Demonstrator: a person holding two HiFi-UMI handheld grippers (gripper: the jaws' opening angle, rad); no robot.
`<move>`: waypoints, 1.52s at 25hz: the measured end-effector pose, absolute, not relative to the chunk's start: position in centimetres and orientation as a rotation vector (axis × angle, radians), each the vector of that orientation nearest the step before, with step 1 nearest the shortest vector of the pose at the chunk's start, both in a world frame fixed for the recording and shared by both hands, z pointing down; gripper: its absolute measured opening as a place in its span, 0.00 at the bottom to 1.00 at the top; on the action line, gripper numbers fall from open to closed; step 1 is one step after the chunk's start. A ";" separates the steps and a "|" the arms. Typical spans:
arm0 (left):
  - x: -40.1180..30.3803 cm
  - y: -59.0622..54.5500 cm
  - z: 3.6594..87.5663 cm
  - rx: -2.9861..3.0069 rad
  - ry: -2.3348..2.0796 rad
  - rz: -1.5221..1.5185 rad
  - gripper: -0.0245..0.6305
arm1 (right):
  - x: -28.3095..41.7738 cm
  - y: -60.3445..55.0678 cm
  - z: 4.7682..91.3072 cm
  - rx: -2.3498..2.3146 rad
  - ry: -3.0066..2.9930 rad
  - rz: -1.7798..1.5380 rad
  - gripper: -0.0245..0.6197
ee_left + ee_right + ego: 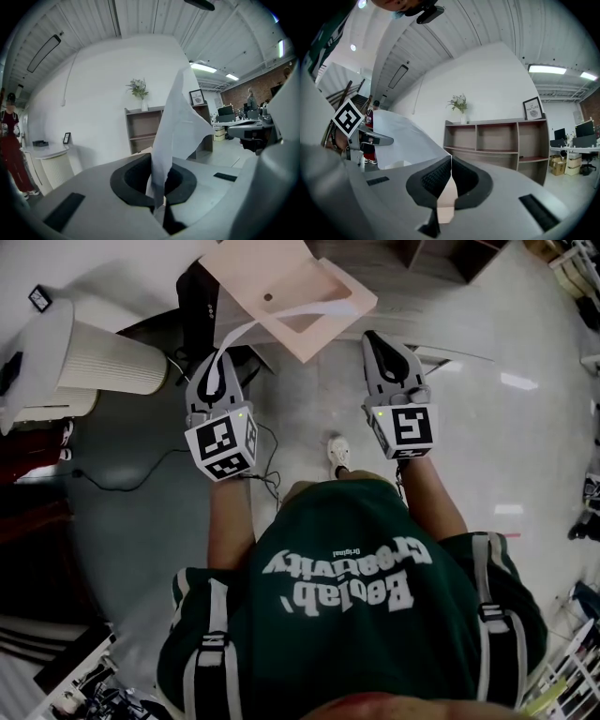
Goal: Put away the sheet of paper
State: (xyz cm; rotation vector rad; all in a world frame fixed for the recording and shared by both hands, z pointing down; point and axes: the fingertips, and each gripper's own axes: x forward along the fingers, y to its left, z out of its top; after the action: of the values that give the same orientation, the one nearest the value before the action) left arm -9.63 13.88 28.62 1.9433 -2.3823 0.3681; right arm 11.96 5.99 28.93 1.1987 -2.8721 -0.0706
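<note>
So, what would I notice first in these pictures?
The white sheet of paper stretched in mid-air between the two tools: the left gripper pinches one edge, the right gripper the other. In the head view, the person's green shirt fills the lower half.

Both forearms bare, stretched forward, roughly parallel: left forearm, right forearm. Left gripper points ahead, jaws pressed together on sheet of paper. Right gripper alongside, well apart from left, about level, jaws closed, thin edge of same sheet pinched between pads. Marker cubes face up.
</note>
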 end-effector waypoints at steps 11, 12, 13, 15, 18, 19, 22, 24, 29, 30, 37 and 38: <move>-12.5 9.2 30.1 1.871 -2.394 0.401 0.07 | 9.2 0.2 30.0 1.104 -2.895 -0.129 0.09; -12.8 9.0 30.3 1.865 -2.394 0.405 0.07 | 9.0 -0.1 30.0 1.106 -2.891 -0.118 0.09; -13.0 8.8 30.4 1.859 -2.390 0.406 0.07 | 8.9 -0.4 30.0 1.108 -2.885 -0.105 0.09; -13.2 8.0 30.7 1.861 -2.368 0.411 0.07 | 8.3 -1.0 29.7 1.102 -2.875 -0.094 0.09; -13.4 6.4 31.3 1.895 -2.321 0.421 0.07 | 6.9 -2.1 29.7 1.090 -2.862 -0.106 0.09; -13.6 5.9 31.6 1.903 -2.309 0.418 0.07 | 6.4 -2.4 29.8 1.092 -2.859 -0.112 0.09; -15.4 3.9 32.6 1.917 -2.274 0.394 0.07 | 4.3 -3.9 30.1 1.084 -2.860 -0.165 0.09; -17.1 2.0 33.1 1.925 -2.248 0.377 0.07 | 2.8 -5.3 30.4 1.078 -2.842 -0.185 0.09; -20.9 -3.6 34.1 1.957 -2.178 0.377 0.07 | 0.0 -9.8 31.3 1.133 -2.788 -0.108 0.09; -21.6 -4.8 34.3 1.965 -2.168 0.383 0.07 | -0.4 -10.8 31.4 1.148 -2.775 -0.102 0.09; -25.7 -11.9 36.2 2.043 -2.061 0.445 0.07 | -4.0 -16.8 32.4 1.266 -2.682 -0.056 0.09; -26.4 -12.8 36.8 2.036 -2.048 0.452 0.07 | -4.4 -17.5 32.7 1.279 -2.671 -0.051 0.09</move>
State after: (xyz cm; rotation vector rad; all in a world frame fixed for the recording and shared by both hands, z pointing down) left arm -26.44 -12.79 36.79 2.0359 -2.0476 0.4516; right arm -4.42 -17.53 32.65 1.2794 -2.6711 -0.0508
